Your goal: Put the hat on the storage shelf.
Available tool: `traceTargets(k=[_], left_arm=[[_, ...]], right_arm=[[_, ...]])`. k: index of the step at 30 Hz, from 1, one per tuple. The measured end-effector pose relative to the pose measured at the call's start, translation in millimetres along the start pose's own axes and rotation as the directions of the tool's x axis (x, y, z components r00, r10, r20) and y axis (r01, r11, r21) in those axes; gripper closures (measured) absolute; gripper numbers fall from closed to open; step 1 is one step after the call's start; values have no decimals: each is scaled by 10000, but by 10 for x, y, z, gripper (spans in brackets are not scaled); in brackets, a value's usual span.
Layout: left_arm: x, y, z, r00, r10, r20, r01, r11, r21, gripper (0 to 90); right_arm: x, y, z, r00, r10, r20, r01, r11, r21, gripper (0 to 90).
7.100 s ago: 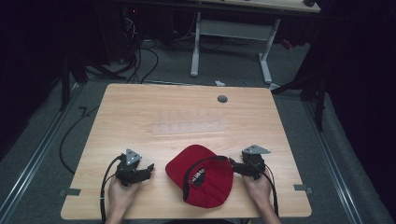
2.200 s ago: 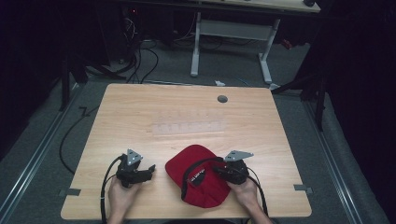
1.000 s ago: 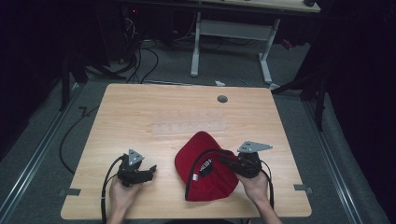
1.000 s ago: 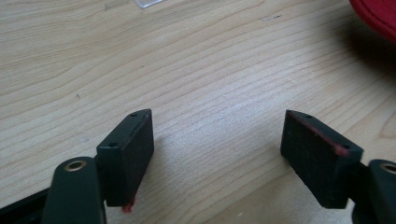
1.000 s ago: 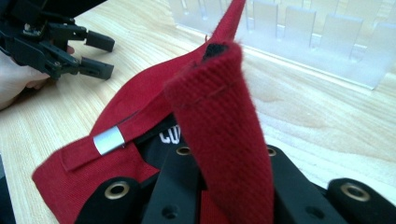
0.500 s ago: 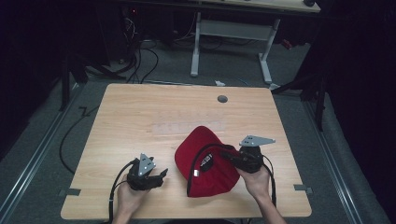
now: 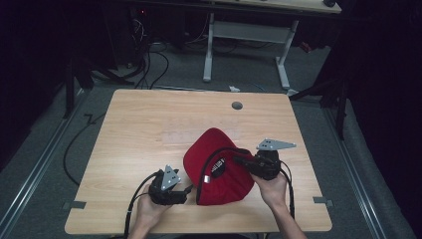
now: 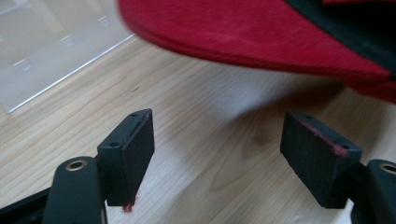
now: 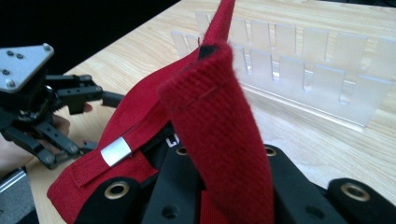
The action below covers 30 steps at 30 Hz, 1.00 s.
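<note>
the red cap [image 7: 219,167] lies upside down on the table's [image 7: 149,124] near half, its rear band pinched in the right gripper [image 7: 244,162], likely to lift that edge. the left gripper [image 7: 186,189], jaws spread wide, waits beside the brim.

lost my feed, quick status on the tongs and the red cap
Right tongs shut on red cap, tipped up. Left tongs open, empty, beside cap brim. Clear plastic rack behind.

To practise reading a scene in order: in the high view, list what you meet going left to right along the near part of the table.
Left hand-held gripper → red cap → right hand-held gripper, clamped on the cap's back edge.
</note>
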<state>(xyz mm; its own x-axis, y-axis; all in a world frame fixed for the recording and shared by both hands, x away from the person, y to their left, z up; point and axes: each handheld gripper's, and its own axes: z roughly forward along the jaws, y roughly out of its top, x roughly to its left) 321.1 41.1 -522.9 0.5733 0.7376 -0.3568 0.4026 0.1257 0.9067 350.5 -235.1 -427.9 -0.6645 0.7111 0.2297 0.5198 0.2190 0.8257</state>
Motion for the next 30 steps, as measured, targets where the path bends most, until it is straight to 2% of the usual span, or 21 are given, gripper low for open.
traceTargets(k=[4, 9, 15, 19, 24, 30], left_arm=[[-72, 1, 31, 9998, 30, 193, -30, 10000, -4, 260], [-122, 10, 35, 9998, -11, 182, 14, 9999, -172, 248], [-128, 29, -6, 10000, 56, -22, -57, 9986, -518, 228], [-141, 36, -23, 9997, 225, -50, -228, 9976, -656, 215], [-185, 45, -47, 9981, 623, -28, -623, 9956, -698, 203], [-208, 80, -76, 9957, 922, 13, -917, 9917, -897, 203]], right_arm=[[22, 29, 18, 9999, 80, -79, -80, 9999, -93, 859], [18, 15, 42, 9993, 298, -230, -301, 9994, -159, 857], [-8, -40, 49, 9990, 429, 109, -430, 9990, 84, 856], [-24, -76, 56, 9981, 533, 319, -543, 9981, 302, 856], [-27, -97, 63, 9973, 587, 440, -610, 9967, 534, 854], [-6, -104, 87, 9978, 549, 362, -576, 9952, 786, 853]])
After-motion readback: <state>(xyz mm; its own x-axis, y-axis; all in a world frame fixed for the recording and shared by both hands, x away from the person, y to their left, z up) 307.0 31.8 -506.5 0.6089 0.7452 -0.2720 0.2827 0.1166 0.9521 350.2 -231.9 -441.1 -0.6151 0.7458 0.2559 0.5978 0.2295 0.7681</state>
